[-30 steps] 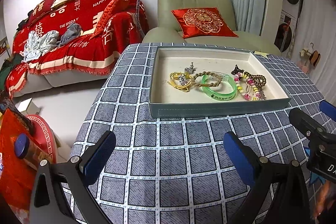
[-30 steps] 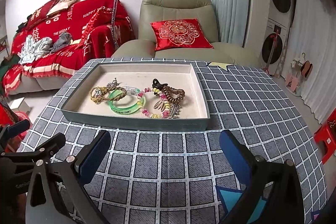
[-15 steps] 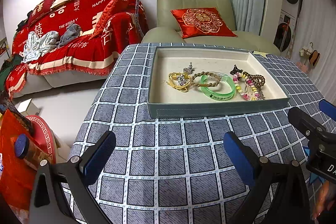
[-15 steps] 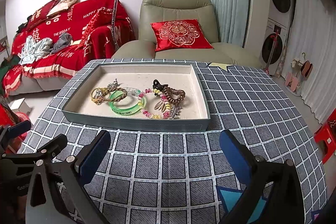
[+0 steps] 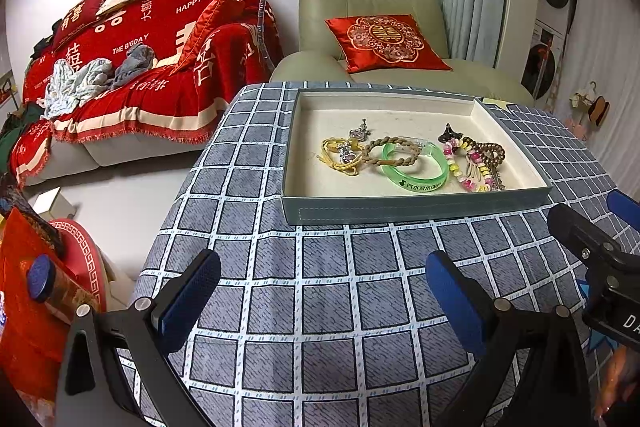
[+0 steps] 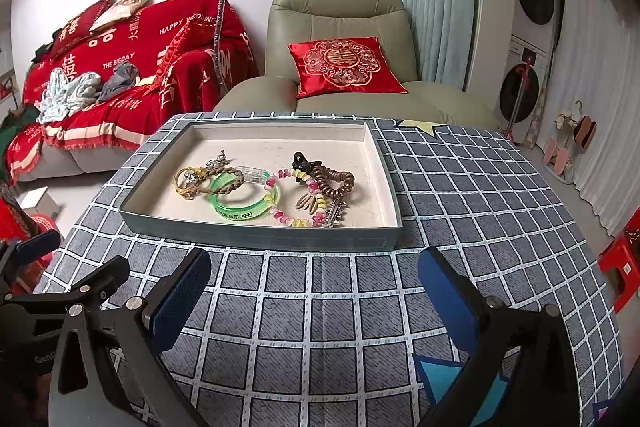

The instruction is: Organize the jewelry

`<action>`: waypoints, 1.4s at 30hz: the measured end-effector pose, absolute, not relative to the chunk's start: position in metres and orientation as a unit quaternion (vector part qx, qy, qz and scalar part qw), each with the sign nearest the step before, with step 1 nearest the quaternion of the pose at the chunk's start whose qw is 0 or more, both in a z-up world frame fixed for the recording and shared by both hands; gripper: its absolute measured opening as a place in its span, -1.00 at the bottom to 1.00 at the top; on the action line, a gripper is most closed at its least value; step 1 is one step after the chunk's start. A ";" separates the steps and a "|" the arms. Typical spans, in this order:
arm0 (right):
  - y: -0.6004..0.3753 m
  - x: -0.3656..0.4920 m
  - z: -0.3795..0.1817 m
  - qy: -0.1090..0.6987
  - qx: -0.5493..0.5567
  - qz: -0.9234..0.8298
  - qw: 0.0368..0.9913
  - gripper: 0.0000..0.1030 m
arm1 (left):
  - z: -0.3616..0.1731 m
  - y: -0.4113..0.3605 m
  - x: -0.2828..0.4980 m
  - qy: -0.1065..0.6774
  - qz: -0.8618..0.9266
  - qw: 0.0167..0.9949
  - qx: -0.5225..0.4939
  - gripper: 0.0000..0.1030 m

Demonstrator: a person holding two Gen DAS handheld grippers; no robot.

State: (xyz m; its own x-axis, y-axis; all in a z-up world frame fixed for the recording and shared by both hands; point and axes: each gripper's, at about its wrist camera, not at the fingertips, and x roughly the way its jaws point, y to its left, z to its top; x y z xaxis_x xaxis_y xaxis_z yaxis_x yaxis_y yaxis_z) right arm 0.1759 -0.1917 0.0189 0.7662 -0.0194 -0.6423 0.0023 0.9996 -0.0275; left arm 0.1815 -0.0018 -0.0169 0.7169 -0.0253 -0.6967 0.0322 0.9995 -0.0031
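Both hand-held grippers, left [image 5: 320,291] and right [image 6: 314,287], spread wide, empty. Jewelry [image 6: 264,187] lies tangled mid-tray [image 6: 260,237]. Risk: grabbing one bracelet drags its neighbours along.

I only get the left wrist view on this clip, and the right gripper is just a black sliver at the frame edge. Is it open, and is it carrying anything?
Observer: The right gripper is open and empty, its blue pads wide apart over the tablecloth, short of the tray.
Operator: What is on the floor past the table's right side?
Observer: A red stool stands there.
Operator: And that blue scrap near the right gripper?
Observer: It is a blue star-shaped patch lying flat on the cloth beside the gripper's right finger.
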 end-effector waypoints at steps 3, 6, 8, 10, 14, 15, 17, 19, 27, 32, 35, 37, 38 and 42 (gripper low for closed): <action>-0.191 0.175 0.020 0.342 -0.012 -0.005 0.940 0.99 | -0.016 -0.001 0.182 0.376 -0.015 0.927 0.004 1.00; -0.190 0.175 0.020 0.341 -0.012 -0.006 0.940 0.99 | -0.016 -0.001 0.181 0.375 -0.014 0.927 0.004 1.00; -0.191 0.176 0.019 0.342 -0.013 -0.006 0.940 0.99 | -0.016 -0.001 0.182 0.376 -0.013 0.927 0.002 1.00; -0.190 0.175 0.020 0.342 -0.012 -0.006 0.940 0.99 | -0.015 0.000 0.181 0.376 -0.014 0.926 0.001 1.00; -0.190 0.175 0.020 0.341 -0.012 -0.006 0.940 0.99 | -0.014 0.000 0.181 0.376 -0.014 0.926 0.001 1.00; -0.189 0.175 0.021 0.341 -0.011 -0.006 0.940 0.99 | -0.014 0.000 0.181 0.376 -0.014 0.927 0.001 1.00; -0.189 0.175 0.021 0.341 -0.011 -0.006 0.940 0.99 | -0.014 0.000 0.181 0.376 -0.014 0.927 0.001 1.00; -0.188 0.175 0.021 0.341 -0.009 -0.006 0.940 0.99 | -0.014 0.000 0.181 0.376 -0.014 0.927 0.002 1.00; -0.188 0.174 0.022 0.342 -0.006 -0.007 0.940 0.99 | -0.013 0.000 0.181 0.376 -0.015 0.926 0.000 1.00; -0.189 0.175 0.022 0.343 -0.006 -0.006 0.939 0.99 | -0.013 -0.001 0.180 0.377 -0.015 0.926 0.000 1.00; -0.189 0.174 0.022 0.342 -0.006 -0.006 0.940 0.99 | -0.013 0.000 0.180 0.376 -0.016 0.926 0.000 1.00; -0.189 0.174 0.022 0.342 -0.005 -0.006 0.940 0.99 | -0.013 -0.001 0.180 0.376 -0.016 0.926 0.000 1.00; -0.189 0.175 0.022 0.343 -0.006 -0.006 0.939 0.99 | -0.013 0.000 0.180 0.377 -0.016 0.926 0.000 1.00; -0.188 0.174 0.022 0.342 -0.006 -0.006 0.940 0.99 | -0.013 0.000 0.180 0.376 -0.015 0.926 0.000 1.00</action>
State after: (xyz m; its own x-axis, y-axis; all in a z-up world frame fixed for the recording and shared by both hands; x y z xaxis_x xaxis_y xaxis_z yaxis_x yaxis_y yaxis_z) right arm 0.1741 -0.1884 0.0219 0.7660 -0.0154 -0.6427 0.0070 0.9999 -0.0156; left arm 0.1805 -0.0003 -0.0126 0.7165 -0.0282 -0.6970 0.0278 0.9995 -0.0119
